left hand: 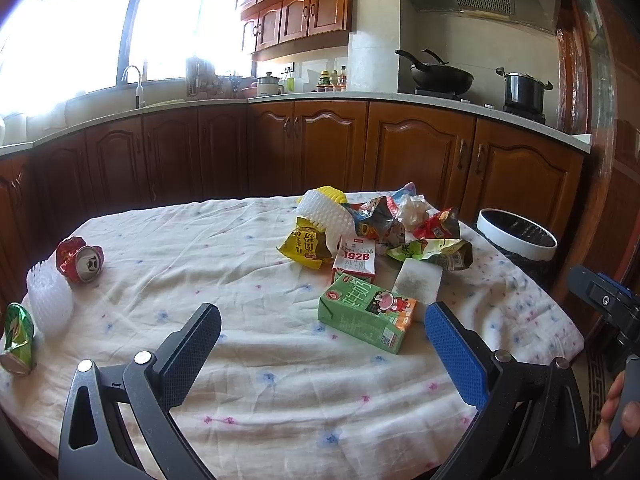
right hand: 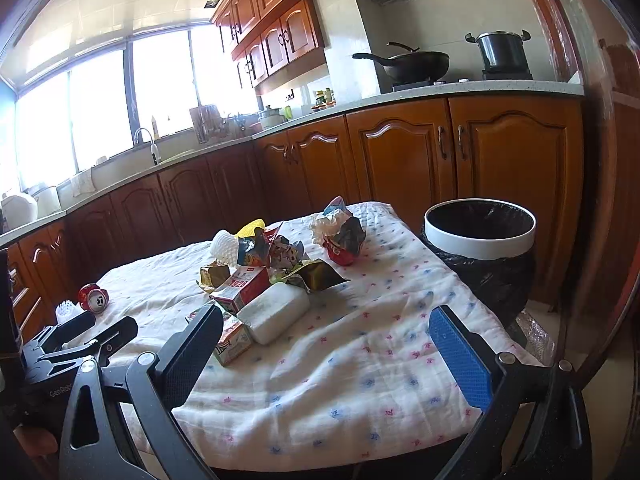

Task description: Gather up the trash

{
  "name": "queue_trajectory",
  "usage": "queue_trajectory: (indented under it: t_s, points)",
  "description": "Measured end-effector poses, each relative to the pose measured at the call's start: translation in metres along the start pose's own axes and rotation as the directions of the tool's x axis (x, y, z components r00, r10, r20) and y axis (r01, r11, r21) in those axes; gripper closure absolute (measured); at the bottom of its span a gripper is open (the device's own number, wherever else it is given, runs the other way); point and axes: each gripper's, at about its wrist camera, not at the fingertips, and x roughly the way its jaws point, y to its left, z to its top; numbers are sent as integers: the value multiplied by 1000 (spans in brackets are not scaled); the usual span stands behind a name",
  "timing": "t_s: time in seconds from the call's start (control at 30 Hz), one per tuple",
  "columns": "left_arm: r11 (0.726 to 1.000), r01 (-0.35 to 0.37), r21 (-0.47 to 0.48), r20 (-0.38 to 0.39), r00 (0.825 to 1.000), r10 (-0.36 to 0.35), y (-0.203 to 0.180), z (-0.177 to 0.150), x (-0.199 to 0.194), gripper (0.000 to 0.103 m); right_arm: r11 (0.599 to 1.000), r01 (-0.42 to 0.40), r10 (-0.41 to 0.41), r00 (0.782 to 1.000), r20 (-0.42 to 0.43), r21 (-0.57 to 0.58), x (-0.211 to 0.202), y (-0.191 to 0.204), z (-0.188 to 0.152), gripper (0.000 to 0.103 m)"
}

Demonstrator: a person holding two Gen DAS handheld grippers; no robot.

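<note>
Where cloth [left hand: 248, 392] wrinkles, boxy green carton [left hand: 366, 316], crushed can [left hand: 80, 259]

Green milk carton [left hand: 366, 318], red crushed can [left hand: 82, 259], white tablecloth [left hand: 248, 392] with blue-pink flecks.

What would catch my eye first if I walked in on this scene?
Probably the heap of crumpled snack wrappers and drink cartons piled toward the far right of the cloth-covered table, with a green milk carton lying nearest. Next, the bin with its black liner, standing just off the table's right edge. Both grippers, left and right, hang open over the cloth, holding nothing.
</note>
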Motion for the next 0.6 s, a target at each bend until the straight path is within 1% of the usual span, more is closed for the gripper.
queue_trajectory:
  t_s: [0.6]
  points:
    - [1000, 1, -2, 1, 1000, -1, -2, -1, -1, 1, 1000, -3, 3, 1000, -2, 5, 0, 2, -3, 0]
